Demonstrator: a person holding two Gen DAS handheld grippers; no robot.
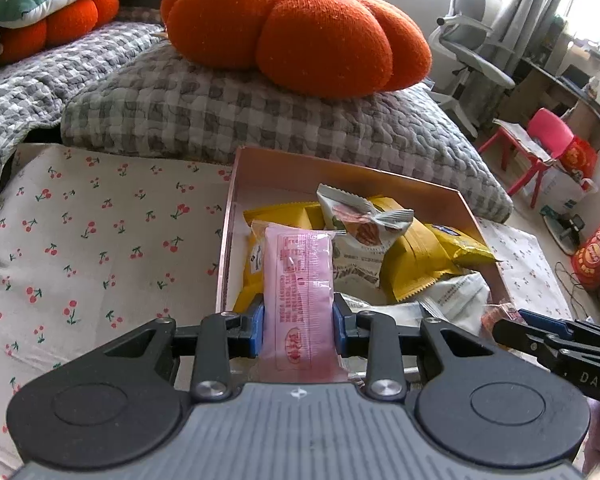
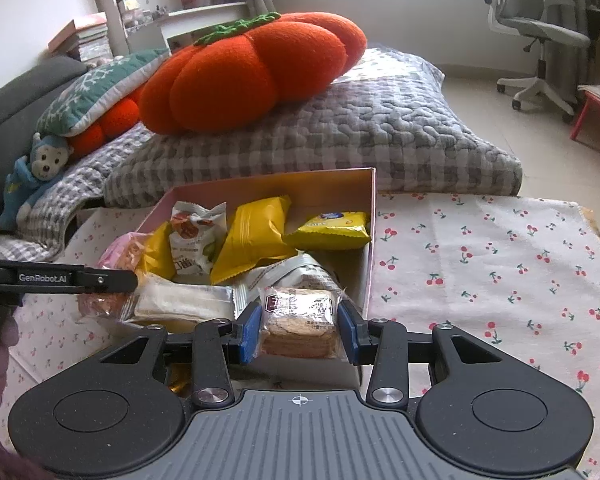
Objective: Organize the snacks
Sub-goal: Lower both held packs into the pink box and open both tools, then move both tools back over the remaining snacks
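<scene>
Pink packet (image 1: 300,292) in left gripper (image 1: 299,322), biscuits (image 2: 299,322) right

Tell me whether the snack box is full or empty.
Mostly full. The pink box holds a loose pile of wrapped snacks, among them yellow packets, covering most of its floor; no lid shows.

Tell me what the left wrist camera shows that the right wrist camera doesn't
Only the left wrist view shows the left gripper shut on a pink packet, plus a pink chair and red bags on the floor.

Only the right wrist view shows the right gripper shut on a clear-wrapped cracker pack, a blue monkey toy and a shelf.

Both show the snack box holding yellow and white packets, the cherry-print cloth, the orange pumpkin cushion and the grey office chair.
</scene>
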